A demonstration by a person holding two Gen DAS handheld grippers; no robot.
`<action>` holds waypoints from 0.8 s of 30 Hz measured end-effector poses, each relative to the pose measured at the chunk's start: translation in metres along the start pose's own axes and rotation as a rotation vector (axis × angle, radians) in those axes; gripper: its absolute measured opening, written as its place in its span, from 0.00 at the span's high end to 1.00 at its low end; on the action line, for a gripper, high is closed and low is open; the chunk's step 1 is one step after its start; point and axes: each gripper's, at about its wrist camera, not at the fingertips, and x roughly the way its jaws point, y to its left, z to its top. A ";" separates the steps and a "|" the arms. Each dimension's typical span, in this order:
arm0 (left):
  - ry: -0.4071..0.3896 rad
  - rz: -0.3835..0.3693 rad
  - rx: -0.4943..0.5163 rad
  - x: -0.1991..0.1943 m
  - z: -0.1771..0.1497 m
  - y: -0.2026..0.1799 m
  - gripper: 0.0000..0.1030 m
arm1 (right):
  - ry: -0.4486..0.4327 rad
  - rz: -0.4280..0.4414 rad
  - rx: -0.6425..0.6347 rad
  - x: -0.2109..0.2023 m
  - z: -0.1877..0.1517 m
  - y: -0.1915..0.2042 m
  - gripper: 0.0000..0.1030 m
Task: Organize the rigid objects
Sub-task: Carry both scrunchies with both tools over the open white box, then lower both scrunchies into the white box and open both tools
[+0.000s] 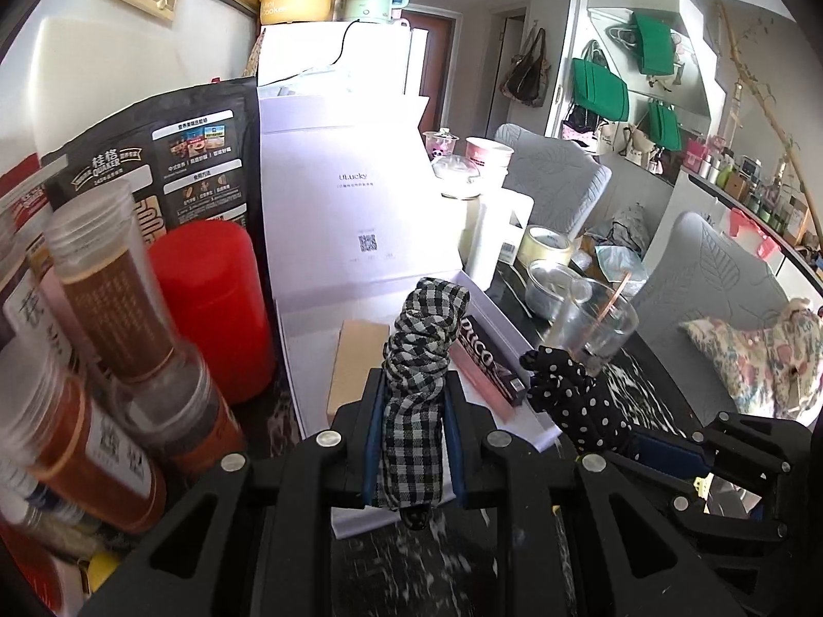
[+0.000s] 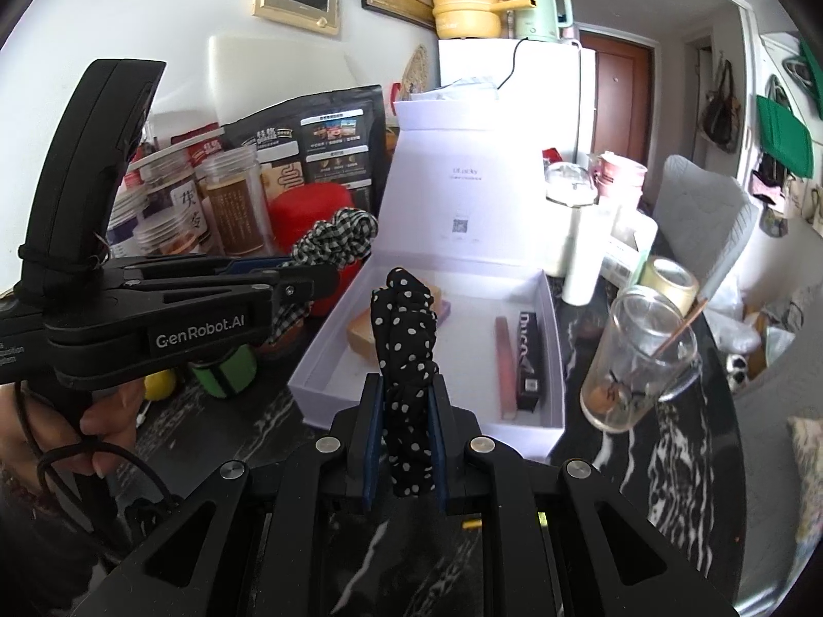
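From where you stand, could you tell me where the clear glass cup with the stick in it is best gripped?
Grip the clear glass cup around its lower wall, coming from the near side, level. It stands upright on the dark table, and the stick leans over the far rim, so a top approach looks awkward. Both hand-held grippers are full: left holds checked cloth, right dotted cloth.

White walls (image 2: 154, 10) in bright daylight; a white fridge (image 2: 545, 97) and brown door (image 2: 620, 87) at upper centre, grey chairs (image 1: 555, 180) right of the dark marbled desk (image 2: 668, 463).
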 end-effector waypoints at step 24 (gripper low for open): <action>0.035 0.037 -0.027 0.073 0.053 0.028 0.80 | -0.003 -0.068 0.019 0.061 0.059 -0.043 0.84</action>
